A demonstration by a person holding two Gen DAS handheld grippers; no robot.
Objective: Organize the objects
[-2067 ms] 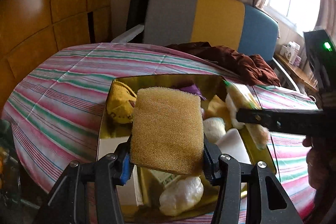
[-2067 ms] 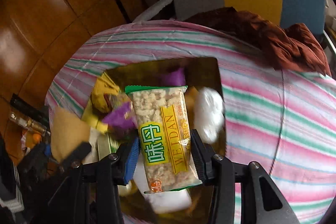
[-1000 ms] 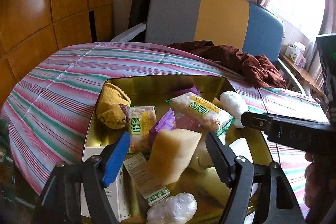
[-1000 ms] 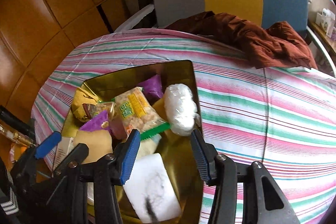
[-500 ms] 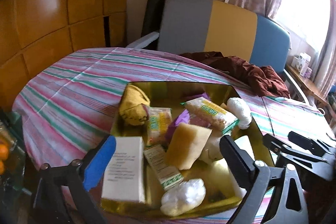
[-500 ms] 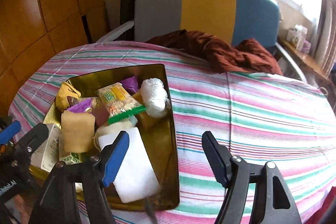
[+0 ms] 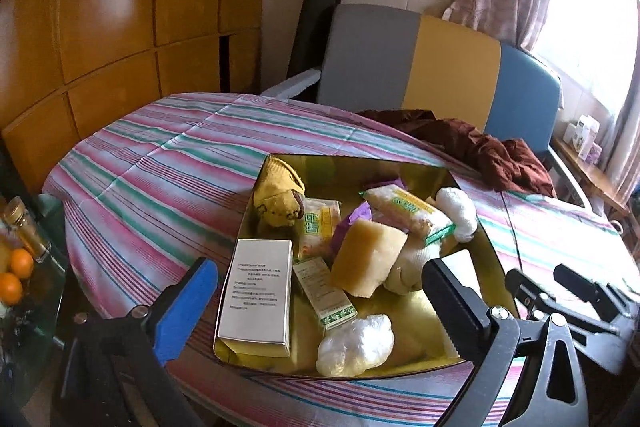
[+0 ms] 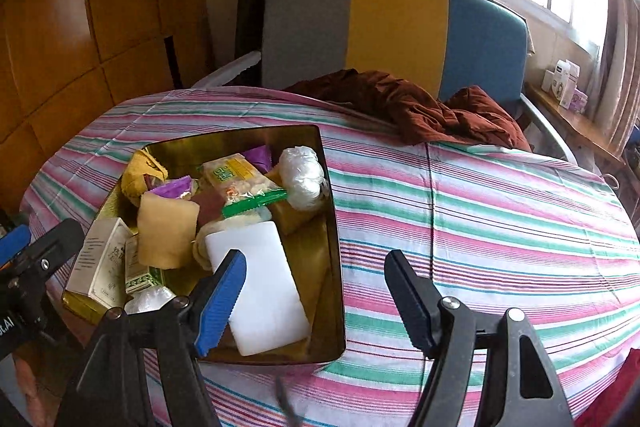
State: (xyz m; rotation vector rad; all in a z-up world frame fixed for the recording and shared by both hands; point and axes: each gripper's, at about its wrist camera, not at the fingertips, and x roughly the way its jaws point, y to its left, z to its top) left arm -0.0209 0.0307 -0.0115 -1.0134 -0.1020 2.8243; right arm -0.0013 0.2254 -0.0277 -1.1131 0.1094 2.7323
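Left gripper [image 7: 320, 301]: jaws wide, nothing between. Right gripper [image 8: 316, 291]: jaws apart, nothing held. Round table, striped cloth [image 8: 500, 211]; right half bare. Shiny gold tray [image 8: 334, 255], left of centre, holds sponge [image 7: 368, 257], snack packet [image 7: 408, 213], white box [image 7: 256, 297]. Crumpled brown cloth [image 8: 420, 111] at far edge.

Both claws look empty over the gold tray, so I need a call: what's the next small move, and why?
Probably draw both claws back from the gold tray and stop. The left claw and right claw are open and empty; the sponge and the rice snack pack already lie in the tray, and only a brown cloth shows on the striped tablecloth.
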